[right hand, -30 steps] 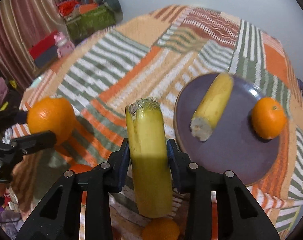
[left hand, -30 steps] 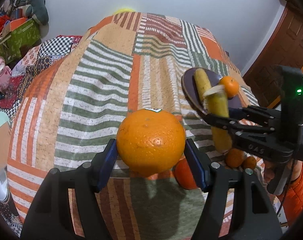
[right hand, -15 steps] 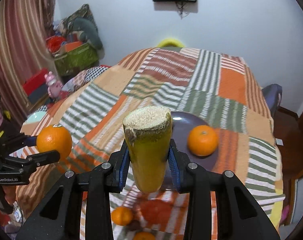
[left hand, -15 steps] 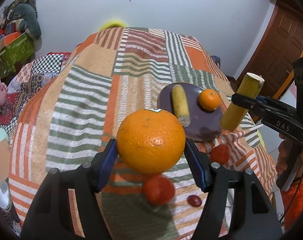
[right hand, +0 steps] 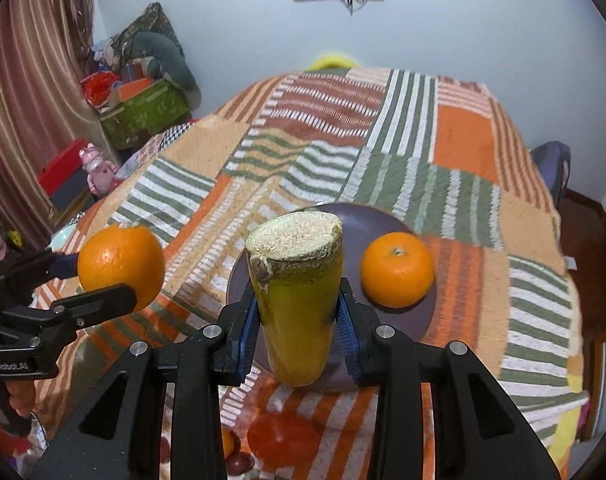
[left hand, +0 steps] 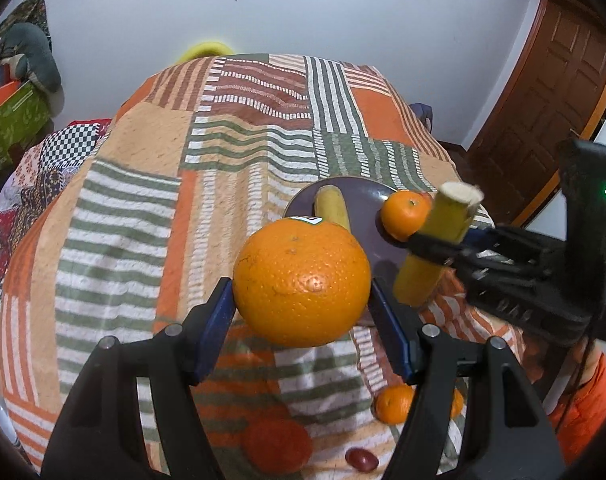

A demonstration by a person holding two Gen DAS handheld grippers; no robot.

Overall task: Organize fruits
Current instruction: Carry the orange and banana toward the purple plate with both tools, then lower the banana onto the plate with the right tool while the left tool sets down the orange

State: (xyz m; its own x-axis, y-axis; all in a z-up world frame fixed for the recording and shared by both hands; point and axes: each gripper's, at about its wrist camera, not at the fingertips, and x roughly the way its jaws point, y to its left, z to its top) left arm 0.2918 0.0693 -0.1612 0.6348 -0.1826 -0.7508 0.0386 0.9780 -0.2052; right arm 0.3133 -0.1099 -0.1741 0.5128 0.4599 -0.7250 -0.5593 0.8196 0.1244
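My left gripper (left hand: pixel 302 300) is shut on a large orange (left hand: pixel 301 282) and holds it above the table, near the front of the purple plate (left hand: pixel 363 220). My right gripper (right hand: pixel 299 320) is shut on a cut yellow banana piece (right hand: pixel 297 296), held upright over the plate (right hand: pixel 419 316). On the plate lie another banana piece (left hand: pixel 333 206) and a small orange (right hand: pixel 397 269). The right gripper with its banana (left hand: pixel 443 240) shows at right in the left wrist view. The left gripper with its orange (right hand: pixel 121 266) shows at left in the right wrist view.
A striped patchwork cloth (left hand: pixel 243 140) covers the table. Near its front edge lie a red tomato (left hand: pixel 277 444), a small red fruit (left hand: pixel 361 460) and a small orange (left hand: pixel 395 404). Boxes and toys (right hand: pixel 139 108) stand on the left, a wooden door (left hand: pixel 543 100) on the right.
Both grippers have risen and drawn back from the table with their fruit, then the right gripper with the banana moved in closer over the plate's front.
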